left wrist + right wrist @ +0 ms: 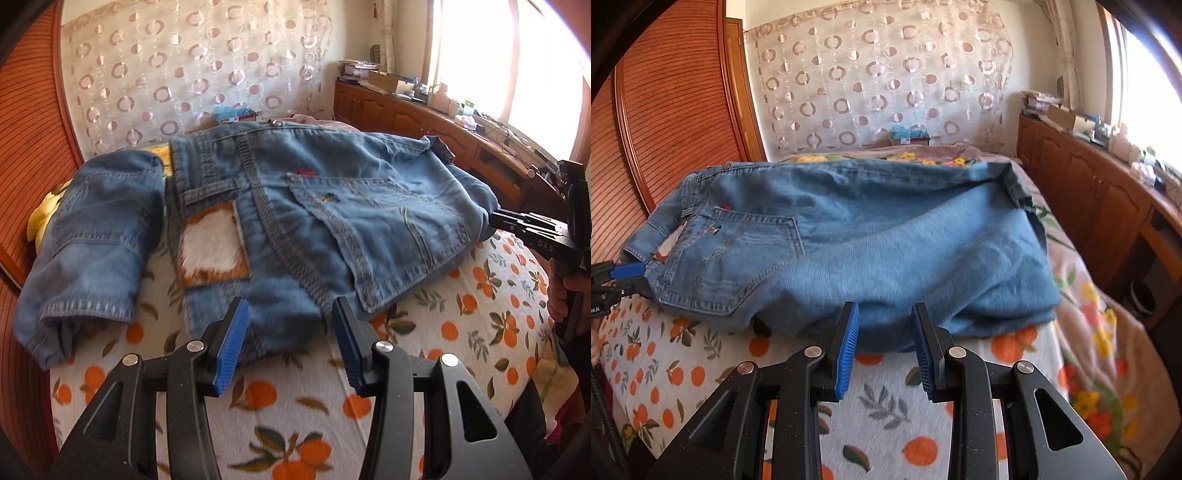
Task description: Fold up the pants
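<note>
Blue jeans (pixel 295 192) lie spread on a bed with an orange-print sheet (pixel 461 332), back pocket (pixel 388 229) up and one leg (pixel 92 236) bent off to the left. My left gripper (pixel 291 343) is open at the near edge of the denim, whose hem reaches between the blue pads (pixel 232 343) without being pinched. It also shows at the left edge of the right wrist view as the left gripper (pixel 631 275). My right gripper (pixel 884 347) is open in front of the jeans' (pixel 886 240) folded edge. Its tip meets the denim as the right gripper (pixel 493 219).
A slatted wooden panel (pixel 33 147) rises left of the bed. Wooden cabinets (pixel 1089 192) with clutter run under the bright window on the right. A floral blanket (pixel 1100 332) covers the bed's right side. A hand (pixel 565 295) holds the right gripper. A yellow item (pixel 40 221) lies by the bent leg.
</note>
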Motion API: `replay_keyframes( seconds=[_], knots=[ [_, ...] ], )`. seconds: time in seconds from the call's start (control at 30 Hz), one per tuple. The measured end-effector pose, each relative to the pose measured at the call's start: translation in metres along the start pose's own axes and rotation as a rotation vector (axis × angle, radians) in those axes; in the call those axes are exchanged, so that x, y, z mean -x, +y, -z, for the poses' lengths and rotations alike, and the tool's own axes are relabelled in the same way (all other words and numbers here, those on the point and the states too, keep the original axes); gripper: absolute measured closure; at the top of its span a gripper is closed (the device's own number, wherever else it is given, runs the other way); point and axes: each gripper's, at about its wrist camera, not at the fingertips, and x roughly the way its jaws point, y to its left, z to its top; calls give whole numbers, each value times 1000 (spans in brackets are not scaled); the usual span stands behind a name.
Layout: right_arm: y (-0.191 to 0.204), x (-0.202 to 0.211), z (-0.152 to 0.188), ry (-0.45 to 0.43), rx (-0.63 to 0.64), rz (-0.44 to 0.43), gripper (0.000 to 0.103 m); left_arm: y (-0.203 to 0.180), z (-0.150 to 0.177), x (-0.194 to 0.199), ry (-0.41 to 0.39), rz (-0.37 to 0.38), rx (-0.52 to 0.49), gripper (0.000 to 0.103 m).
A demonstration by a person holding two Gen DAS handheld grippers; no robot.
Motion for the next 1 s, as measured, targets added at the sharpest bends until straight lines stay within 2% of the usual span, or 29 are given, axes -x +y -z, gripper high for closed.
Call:
replay_keyframes(
  seconds=[0.13,0.33,0.43,0.67,0.77,0.87,1.0],
  knots=[
    [11,0,8,11,42,11,73,9,16,8,-4,-35,1,55],
    [7,-2,11,23,31,4,73,36,29,4,21,-85,52,55],
    [7,-4,11,15,29,7,73,47,31,-2,31,-71,77,55],
    [5,-6,12,17,9,2,73,44,25,-10,13,-42,66,55],
    [7,-6,12,16,12,10,73,43,23,-12,5,-24,67,57],
    [6,-6,13,13,11,10,73,40,22,-13,6,15,68,66],
    [5,-7,14,13,6,13,73,35,20,-14,1,-3,48,74]
  ],
)
